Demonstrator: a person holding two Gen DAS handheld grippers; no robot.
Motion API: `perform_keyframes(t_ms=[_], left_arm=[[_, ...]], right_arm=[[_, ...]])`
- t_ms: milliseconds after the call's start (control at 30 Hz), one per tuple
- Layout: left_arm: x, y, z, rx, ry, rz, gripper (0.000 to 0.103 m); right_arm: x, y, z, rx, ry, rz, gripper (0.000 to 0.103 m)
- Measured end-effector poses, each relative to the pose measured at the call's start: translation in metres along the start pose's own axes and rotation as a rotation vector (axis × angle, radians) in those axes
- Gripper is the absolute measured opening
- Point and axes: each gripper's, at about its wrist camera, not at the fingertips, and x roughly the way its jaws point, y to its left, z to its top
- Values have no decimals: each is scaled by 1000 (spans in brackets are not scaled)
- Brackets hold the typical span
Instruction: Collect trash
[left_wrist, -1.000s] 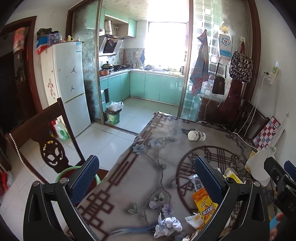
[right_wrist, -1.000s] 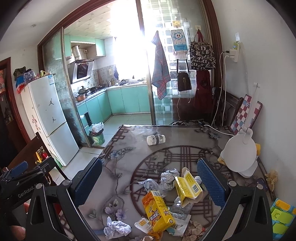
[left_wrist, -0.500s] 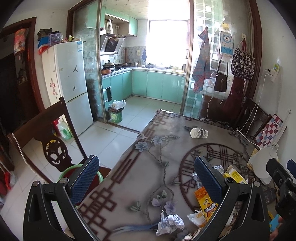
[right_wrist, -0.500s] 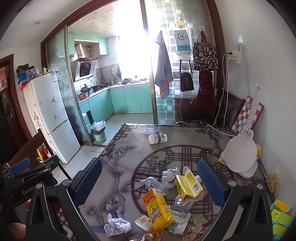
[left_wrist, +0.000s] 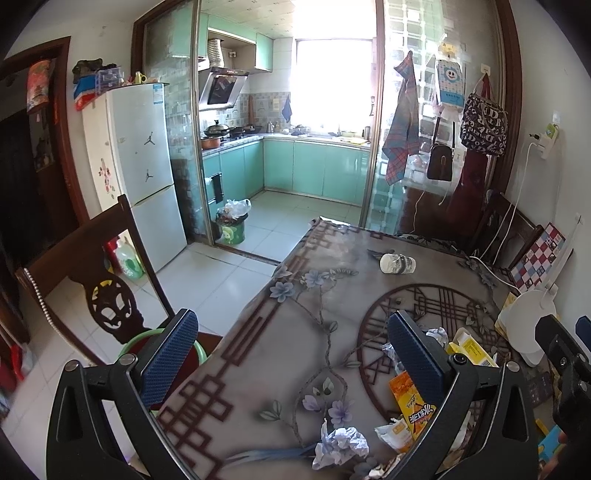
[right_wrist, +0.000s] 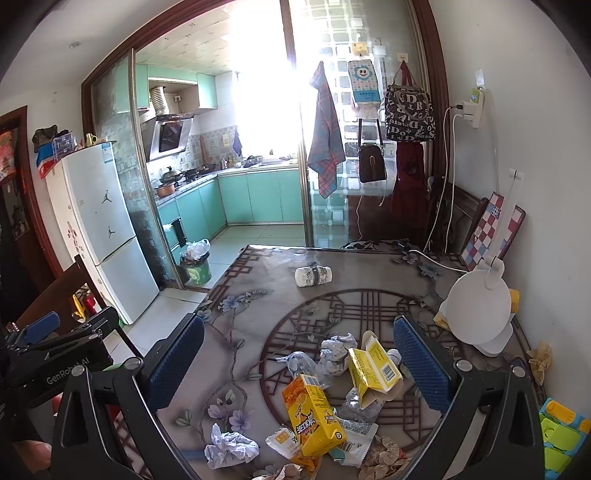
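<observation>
**Right wrist view: trash pile under open gripper, nothing grabbed**

Right gripper (right_wrist: 298, 363) has its tongs wide apart and empty, hovering over the table (right_wrist: 258, 295). Left gripper (left_wrist: 291, 360) is the same: tongs apart, holding nothing, off toward the table's left edge by the chair (left_wrist: 92, 266).

Where the trash is:
- Orange carton (right_wrist: 312, 415) lies nearest, low between the right tongs, on top of flat wrappers (right_wrist: 351, 439).
- Yellow carton (right_wrist: 373, 369) sits just behind it, top flap open, close to the right-hand pad.
- Crumpled plastic (right_wrist: 332, 354) is behind both.
- Paper wad (right_wrist: 229, 446) lies apart, to the left of the pile.
- Small jar (right_wrist: 313, 276) lies on its side, well apart, near the far edge.

A green ring (left_wrist: 162, 339) shows by the chair below the left gripper. Probably the bin rim, but I can't tell.

How I'd do the pick:
- Take the orange carton first: rigid, on top, already framed.
- Turn the wrist so the pads close across its narrow faces, not corner to corner.
- Come down enough to grip the body. Avoid pinching the wrappers beneath, or they drag along.
- Squeeze lightly; an empty carton will likely crush and slip.
- Keep clear of the white lamp (right_wrist: 476, 306) and its cable (right_wrist: 436, 258) on the right.
- Wad goes to the left gripper, which is closer.
</observation>
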Motion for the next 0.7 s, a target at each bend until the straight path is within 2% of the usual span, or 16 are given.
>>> perform_keyframes(t_ms=[700], left_arm=[[13, -1, -3, -3, 32, 28, 103]], right_arm=[[18, -9, -7, 3, 50, -2, 103]])
